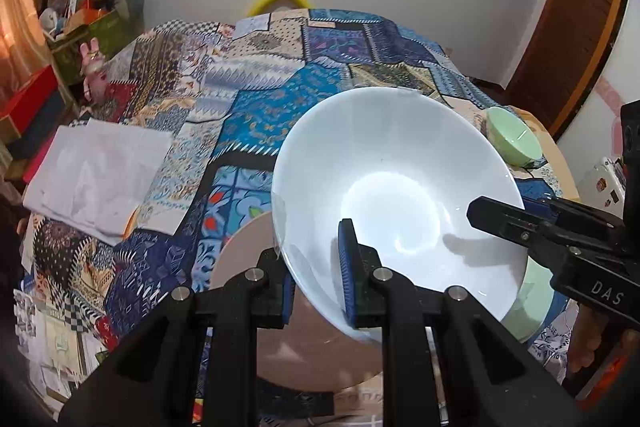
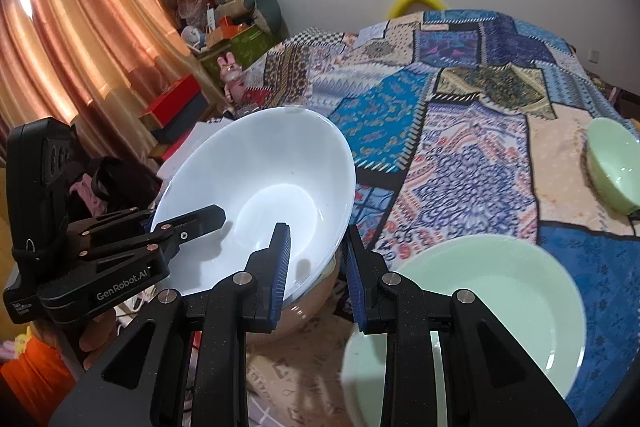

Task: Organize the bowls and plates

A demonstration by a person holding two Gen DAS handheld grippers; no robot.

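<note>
Left wrist view: left tool (image 1: 316, 267) clamps white bowl (image 1: 392, 163) rim.
Right tool (image 2: 316, 259): clamps opposite rim, bowl tilted above bedspread (image 2: 460, 115).

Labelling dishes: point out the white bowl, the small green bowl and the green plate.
white bowl (image 1: 400, 163): left wrist view, inner wall.
small green bowl (image 2: 616, 163): right wrist view, inside surface.
green plate (image 2: 500, 291): right wrist view, flat centre.

I note even, moderately bright room light, warm backlight glowing through the curtain (image 2: 80, 39), soft glare inside the white bowl (image 1: 396, 195) with finger shadows, slight motion blur, and strong fisheye bending with dark vignetted corners.
</note>
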